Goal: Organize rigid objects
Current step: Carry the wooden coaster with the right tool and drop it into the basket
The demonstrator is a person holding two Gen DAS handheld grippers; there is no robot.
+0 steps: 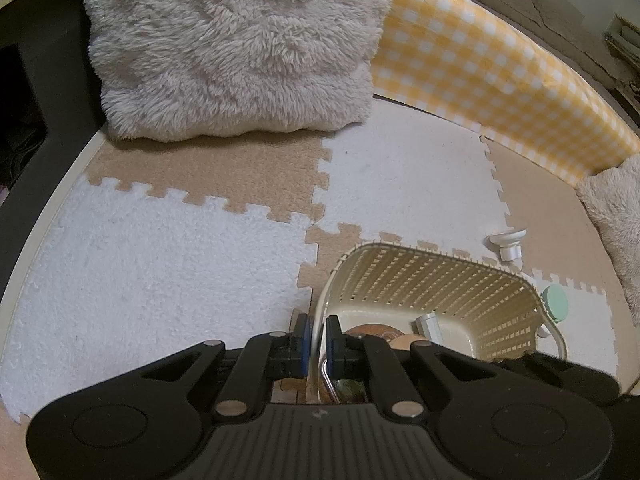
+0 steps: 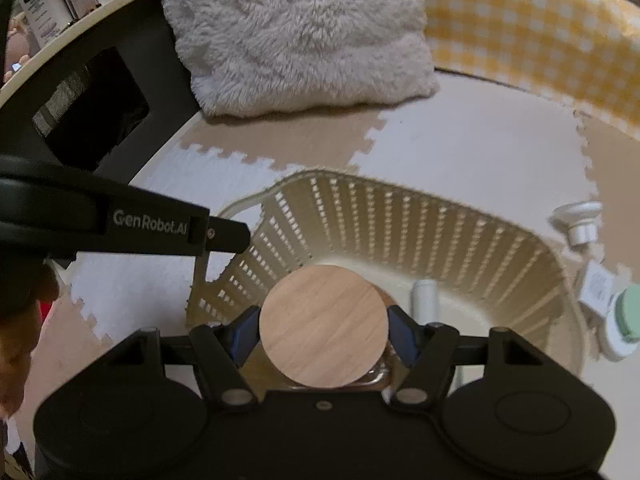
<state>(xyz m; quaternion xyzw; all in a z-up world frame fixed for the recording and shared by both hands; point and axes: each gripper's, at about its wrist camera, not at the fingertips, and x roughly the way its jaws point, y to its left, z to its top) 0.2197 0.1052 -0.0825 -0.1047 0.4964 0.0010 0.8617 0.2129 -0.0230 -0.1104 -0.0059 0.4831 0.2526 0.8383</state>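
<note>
1. The floor is made of puzzle mats (image 1: pixel 168 264), white and tan. In the left wrist view the left half of the frame is bare mat with lots of room.
2. A fluffy pillow (image 1: pixel 236 48) blocks the top of that view. A yellow checked pad (image 1: pixel 500 68) runs as a wall along the upper right.
3. The cream basket (image 1: pixel 436 280) sits at the lower middle. Its holey walls stand up all around.
4. The left gripper (image 1: pixel 317 344) points down at the near left rim of the basket. Its jaws are shut tight on the thin rim.
5. The right gripper (image 2: pixel 323 334) is over the basket, at the lower middle of the right wrist view. Its jaws are clamped on a jar with a round wooden lid (image 2: pixel 324 326).
6. A small white tube (image 2: pixel 425 300) lies inside the basket, to the right of the jar.
7. Outside the right wall, on the mat, sit a white holder (image 1: pixel 507 244) and a thing with a mint green cap (image 1: pixel 555 303), both close to the basket.
</note>
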